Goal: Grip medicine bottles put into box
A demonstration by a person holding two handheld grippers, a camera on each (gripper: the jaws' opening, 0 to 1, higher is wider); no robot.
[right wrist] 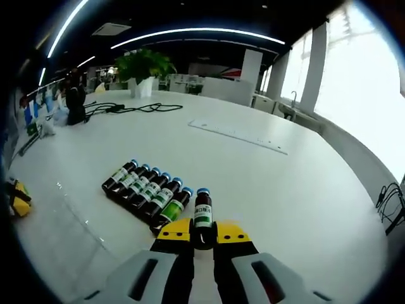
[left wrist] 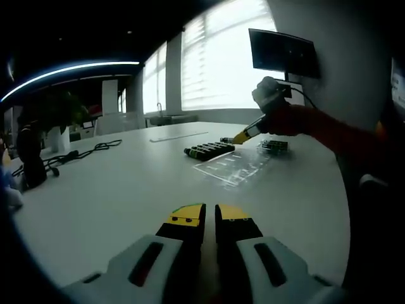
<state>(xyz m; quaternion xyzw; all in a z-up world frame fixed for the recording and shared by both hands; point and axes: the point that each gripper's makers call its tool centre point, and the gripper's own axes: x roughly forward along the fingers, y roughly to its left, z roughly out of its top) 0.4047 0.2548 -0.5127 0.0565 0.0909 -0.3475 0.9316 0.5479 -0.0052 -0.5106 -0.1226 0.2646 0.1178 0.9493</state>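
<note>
A row of several dark medicine bottles (right wrist: 147, 189) with blue caps and green-white labels lies on the white table (right wrist: 272, 190); in the left gripper view the row (left wrist: 208, 150) sits far ahead. My right gripper (right wrist: 202, 233) is shut on one more bottle (right wrist: 202, 216) just right of the row, cap pointing away. A clear plastic box (left wrist: 235, 166) lies flat beside the bottles. My left gripper (left wrist: 210, 216) hovers low over bare table, jaws together with nothing between them. A gloved hand with a red sleeve holds the right gripper (left wrist: 243, 135) over the bottles.
A small clear pack (left wrist: 274, 145) lies past the box. Black cables (right wrist: 130, 107) and a potted plant (right wrist: 143, 66) sit at the table's far side, with a long clear strip (right wrist: 237, 136) nearby. A dark monitor (left wrist: 283, 53) hangs on the wall. The left gripper's yellow tip (right wrist: 16, 197) shows at the left.
</note>
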